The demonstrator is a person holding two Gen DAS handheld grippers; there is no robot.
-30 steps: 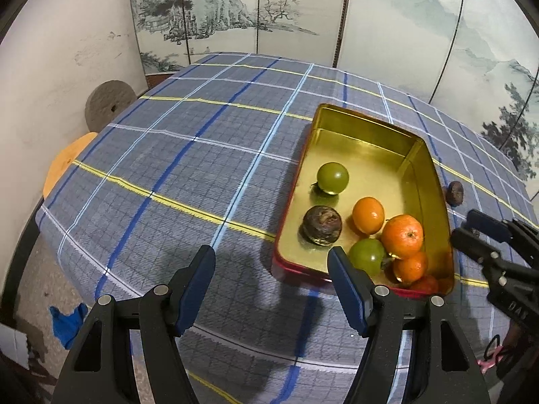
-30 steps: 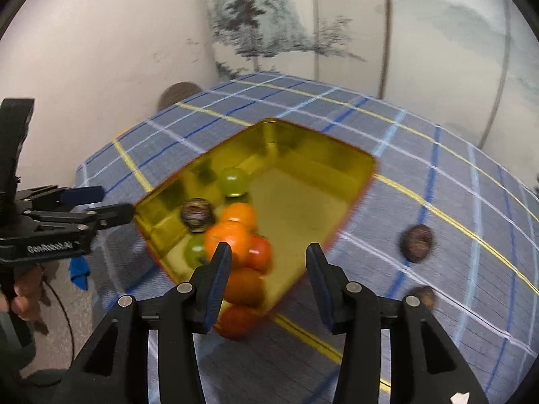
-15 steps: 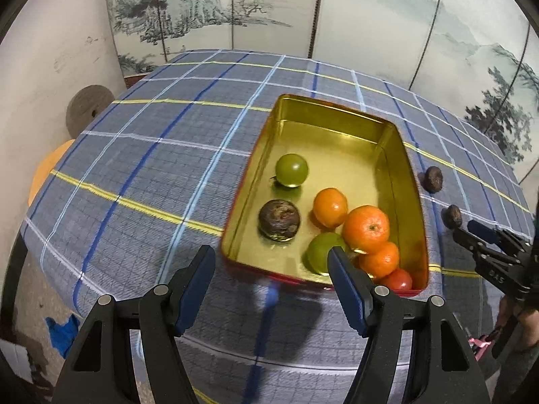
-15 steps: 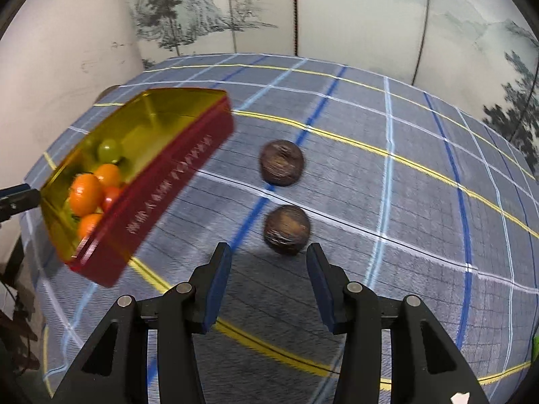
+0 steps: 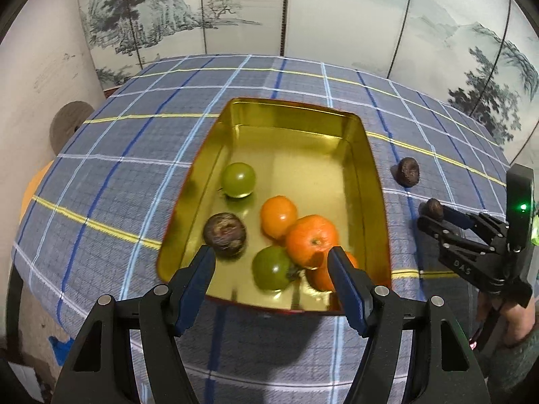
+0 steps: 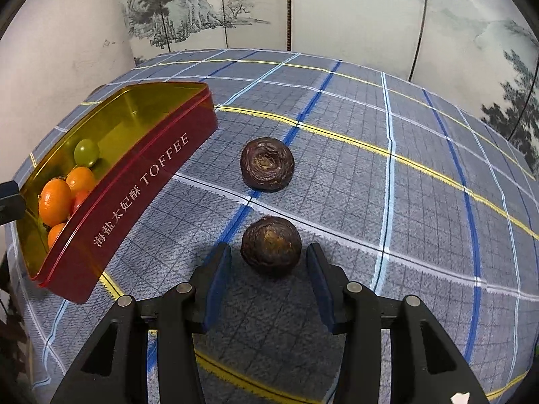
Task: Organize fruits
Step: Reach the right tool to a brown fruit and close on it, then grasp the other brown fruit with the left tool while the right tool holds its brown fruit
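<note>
We see tablecloth (image 6: pixel 421 202) grey-blue plaid, yellow, white, blue lines; tin (image 6: pixel 141 181) red outside, white lettering, gold inside; in tin, orange mandarins (image 5: pixel 311 239), green fruits (image 5: pixel 238 179), one dark-brown fruit (image 5: pixel 224 234); beside tin, two dark-brown wrinkled fruits (image 6: pixel 271 245).

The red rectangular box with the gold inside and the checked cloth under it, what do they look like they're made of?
The red rectangular box looks like thin lacquered metal, a tin: its gold interior is glossy and mirrors the fruit, and TOFFEE lettering is printed on the smooth red wall. The blue-grey checked cloth looks like matte woven fabric, with visible weave and no shine.
</note>
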